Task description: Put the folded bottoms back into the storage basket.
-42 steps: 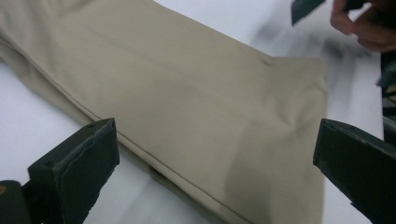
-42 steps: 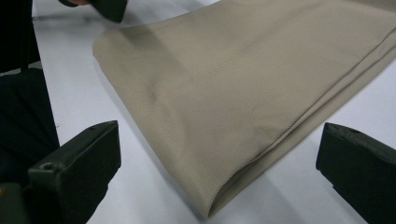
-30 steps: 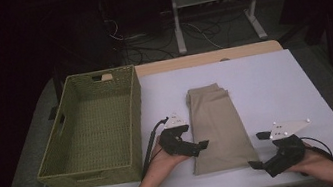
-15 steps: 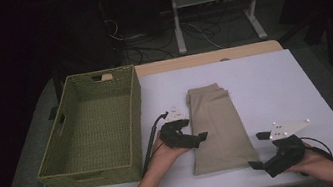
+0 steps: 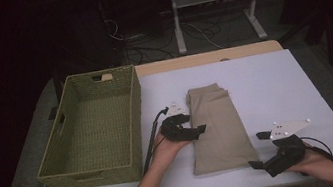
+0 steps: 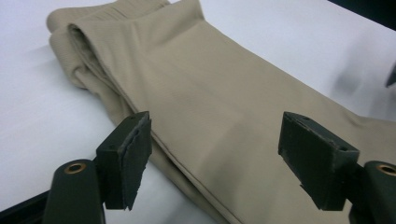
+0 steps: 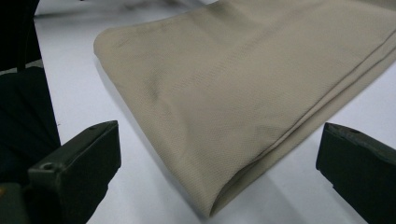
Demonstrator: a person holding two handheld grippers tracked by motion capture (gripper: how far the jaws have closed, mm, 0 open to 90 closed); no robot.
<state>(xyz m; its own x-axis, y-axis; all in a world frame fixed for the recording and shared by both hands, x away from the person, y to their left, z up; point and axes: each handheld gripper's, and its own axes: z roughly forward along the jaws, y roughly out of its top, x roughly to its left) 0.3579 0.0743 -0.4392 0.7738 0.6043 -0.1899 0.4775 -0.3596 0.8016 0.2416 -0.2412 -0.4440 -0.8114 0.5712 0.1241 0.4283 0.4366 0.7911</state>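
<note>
A folded tan cloth (image 5: 217,121) lies lengthwise in the middle of the white table (image 5: 264,83). My left gripper (image 5: 199,129) is at the cloth's left edge, about halfway along, with its jaws over the fabric. In the left gripper view the cloth (image 6: 210,93) runs under and between the jaws of the left gripper (image 6: 217,135). They have just been closing, but the pads stand apart and clear of the fabric. My right gripper (image 5: 259,149) rests by the near right corner, open wide. The folded corner of the cloth (image 7: 243,84) lies ahead of the right gripper (image 7: 224,144).
A green woven basket (image 5: 135,113) stands to the left of the cloth, close beside my left hand. The table's near edge runs just under both hands. Beyond the far edge are a white stand (image 5: 214,10) and cables on the dark floor.
My left gripper has shifted slightly farther along the cloth's left edge, and its jaws stand narrower. The right gripper has stayed put.
</note>
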